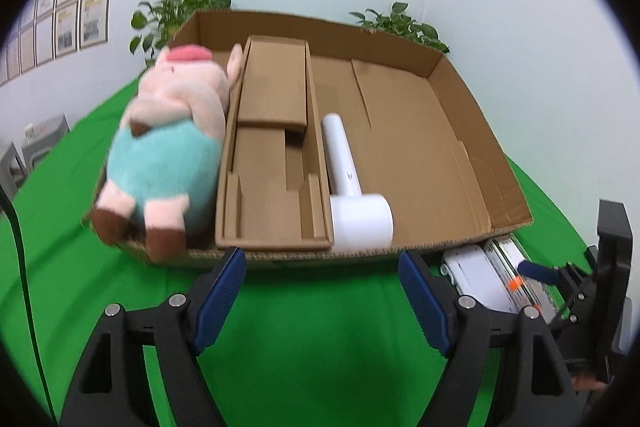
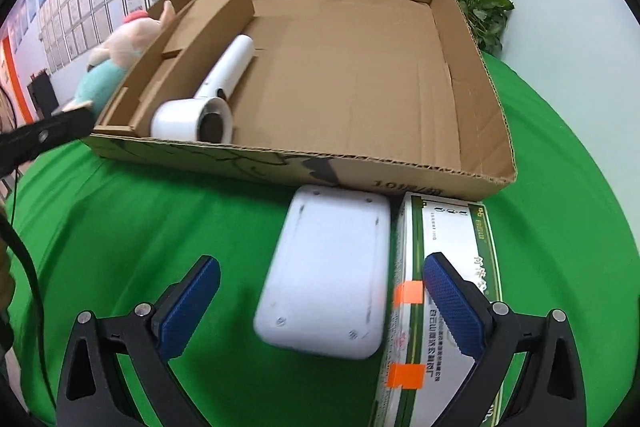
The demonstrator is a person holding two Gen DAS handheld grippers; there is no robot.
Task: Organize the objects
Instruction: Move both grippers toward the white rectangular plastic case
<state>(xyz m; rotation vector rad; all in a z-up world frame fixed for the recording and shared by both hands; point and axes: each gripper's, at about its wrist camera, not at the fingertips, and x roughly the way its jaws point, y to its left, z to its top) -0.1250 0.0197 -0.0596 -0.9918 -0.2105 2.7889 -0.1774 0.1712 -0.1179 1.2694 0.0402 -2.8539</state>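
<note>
Right claw (image 2: 320,291) spread around white case (image 2: 326,275)

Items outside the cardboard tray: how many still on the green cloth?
2: a white device and a green-white box, side by side before the tray. Others may be hidden.

Matt corrugated cardboard tray (image 1: 460,131) — fuzzy plush pig (image 1: 168,131), smooth glossy plastic hair dryer (image 1: 352,187) — beyond the jaws.
</note>
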